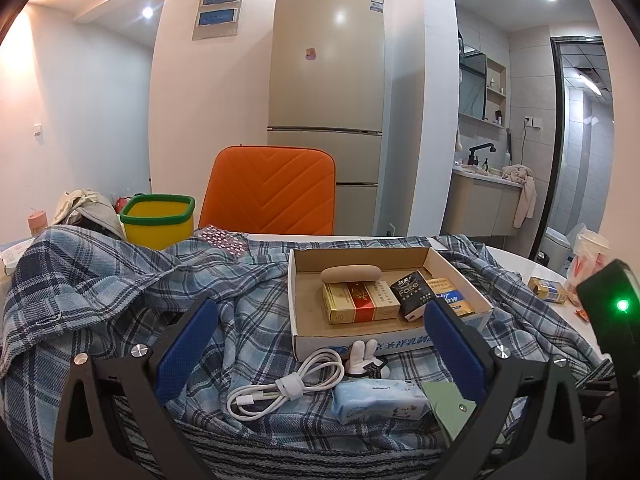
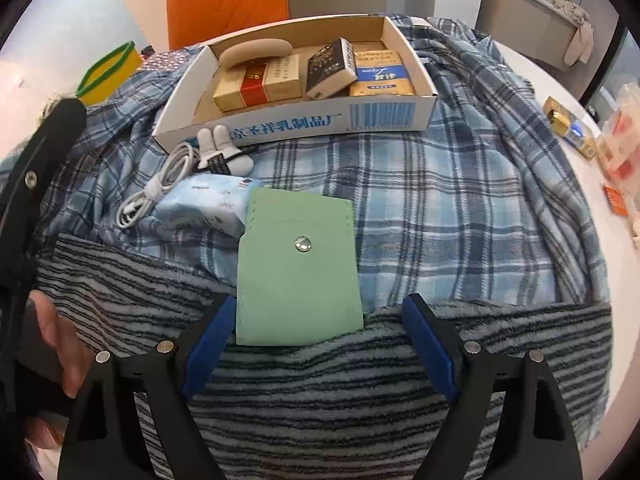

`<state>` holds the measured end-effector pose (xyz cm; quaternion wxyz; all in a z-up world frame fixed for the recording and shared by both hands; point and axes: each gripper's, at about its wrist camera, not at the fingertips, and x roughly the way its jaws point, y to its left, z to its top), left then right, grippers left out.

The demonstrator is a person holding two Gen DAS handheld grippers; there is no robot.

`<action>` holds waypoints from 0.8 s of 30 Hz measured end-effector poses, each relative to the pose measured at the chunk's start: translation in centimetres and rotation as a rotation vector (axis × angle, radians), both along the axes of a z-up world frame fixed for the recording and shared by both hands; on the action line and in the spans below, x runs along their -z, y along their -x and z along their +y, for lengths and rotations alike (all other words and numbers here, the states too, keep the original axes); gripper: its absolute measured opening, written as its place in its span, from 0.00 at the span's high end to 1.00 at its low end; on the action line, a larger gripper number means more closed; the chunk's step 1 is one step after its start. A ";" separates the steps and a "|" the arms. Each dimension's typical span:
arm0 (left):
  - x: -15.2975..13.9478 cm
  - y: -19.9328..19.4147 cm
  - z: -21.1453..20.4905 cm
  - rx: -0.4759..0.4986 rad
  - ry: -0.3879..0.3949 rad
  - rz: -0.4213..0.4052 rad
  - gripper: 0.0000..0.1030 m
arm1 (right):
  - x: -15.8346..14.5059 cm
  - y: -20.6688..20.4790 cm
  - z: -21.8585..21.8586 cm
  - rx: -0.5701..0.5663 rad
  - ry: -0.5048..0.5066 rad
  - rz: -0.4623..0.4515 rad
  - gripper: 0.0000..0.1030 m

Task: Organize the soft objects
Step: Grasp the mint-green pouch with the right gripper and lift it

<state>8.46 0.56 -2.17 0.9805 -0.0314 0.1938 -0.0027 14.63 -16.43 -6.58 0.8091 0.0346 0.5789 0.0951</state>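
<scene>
A blue plaid cloth (image 1: 240, 280) (image 2: 440, 200) lies rumpled over the table. A grey striped fuzzy towel (image 2: 320, 380) (image 1: 280, 448) lies on its near part. A light green snap pouch (image 2: 298, 268) (image 1: 448, 404) rests across both, beside a blue tissue pack (image 2: 208, 208) (image 1: 380, 398). My left gripper (image 1: 320, 340) is open above the cloth, empty. My right gripper (image 2: 316, 344) is open, its fingers either side of the pouch's near edge, just over the towel.
A cardboard tray (image 1: 304, 344) (image 2: 296, 128) holds small boxes and a beige oblong piece. A white coiled cable (image 1: 288, 388) (image 2: 160, 184) and a small white figure (image 1: 364, 356) lie before it. A yellow bin (image 1: 158, 220), an orange chair (image 1: 272, 192) and packets (image 2: 572, 128) stand around.
</scene>
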 end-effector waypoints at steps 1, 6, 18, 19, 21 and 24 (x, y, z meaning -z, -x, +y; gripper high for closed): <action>0.0 0.0 0.0 0.000 0.001 0.001 0.00 | 0.1 -0.3 0.1 -0.010 -0.012 0.003 0.17; -0.1 0.0 0.1 -0.002 0.007 0.006 0.00 | 1.3 -1.3 -0.2 -0.005 -0.060 0.041 0.17; 0.0 -0.1 0.0 -0.001 0.003 0.011 0.00 | 1.2 -1.6 0.7 -0.017 -0.034 0.021 0.28; -0.1 -0.1 0.1 -0.002 0.004 0.011 0.00 | 0.8 -1.5 0.9 -0.033 -0.012 0.000 0.28; -0.1 -0.1 0.1 -0.003 0.007 0.011 0.00 | -0.5 -1.4 1.5 -0.072 0.067 -0.076 0.28; 0.0 -0.3 0.1 0.000 0.007 0.016 0.00 | -2.0 -1.4 2.5 -0.189 0.218 -0.145 0.28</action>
